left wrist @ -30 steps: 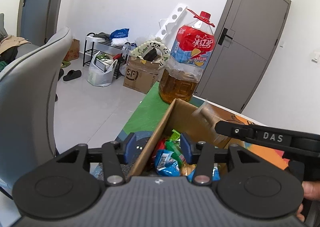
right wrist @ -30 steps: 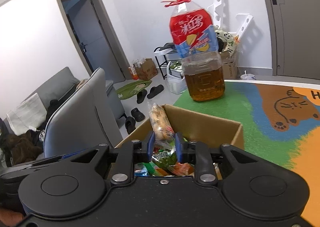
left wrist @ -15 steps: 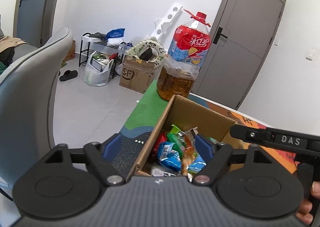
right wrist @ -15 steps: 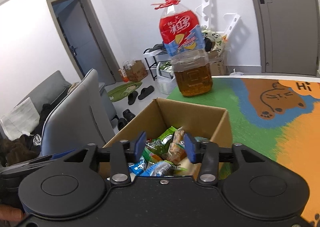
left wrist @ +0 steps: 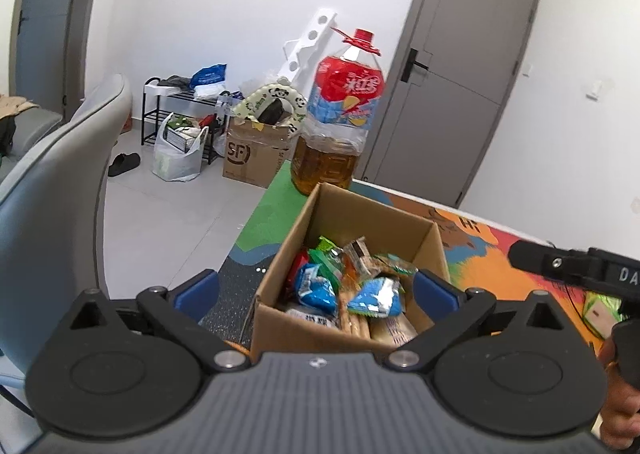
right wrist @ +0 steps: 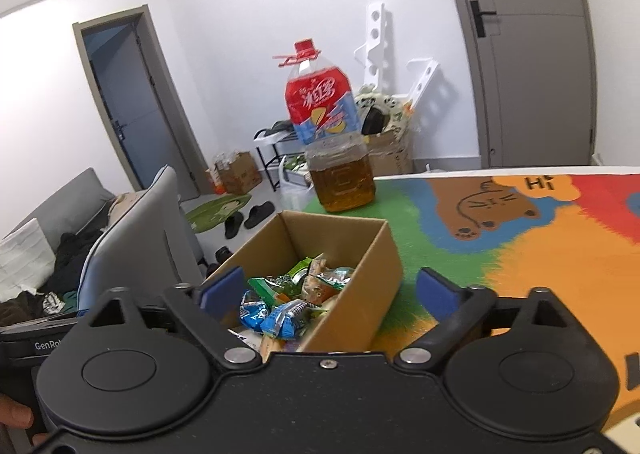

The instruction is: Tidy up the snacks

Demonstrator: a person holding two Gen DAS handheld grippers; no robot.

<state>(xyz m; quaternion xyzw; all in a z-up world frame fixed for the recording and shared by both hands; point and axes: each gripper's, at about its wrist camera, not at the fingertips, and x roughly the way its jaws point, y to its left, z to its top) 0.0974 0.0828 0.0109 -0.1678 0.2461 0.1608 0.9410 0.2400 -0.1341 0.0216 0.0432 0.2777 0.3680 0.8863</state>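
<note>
An open cardboard box (left wrist: 406, 220) stands on the colourful table mat and holds several snack packets (left wrist: 344, 286) in blue, green and orange wrappers. It also shows in the right wrist view (right wrist: 372, 254), with the snack packets (right wrist: 296, 298) piled inside. My left gripper (left wrist: 316, 290) is wide open and empty, above the box's near edge. My right gripper (right wrist: 330, 290) is wide open and empty, above the box's near right part. A green packet (left wrist: 600, 308) lies on the mat at the right, partly hidden.
A large bottle of amber liquid (left wrist: 336, 134) with a red label stands just behind the box, seen too in the right wrist view (right wrist: 332, 150). A grey chair (left wrist: 52, 190) stands left of the table. The mat (right wrist: 540, 238) stretches right. Clutter sits on the floor beyond.
My right gripper let go of a long snack packet, which now lies in the box. Both grippers opened wide and pulled back from the box.
</note>
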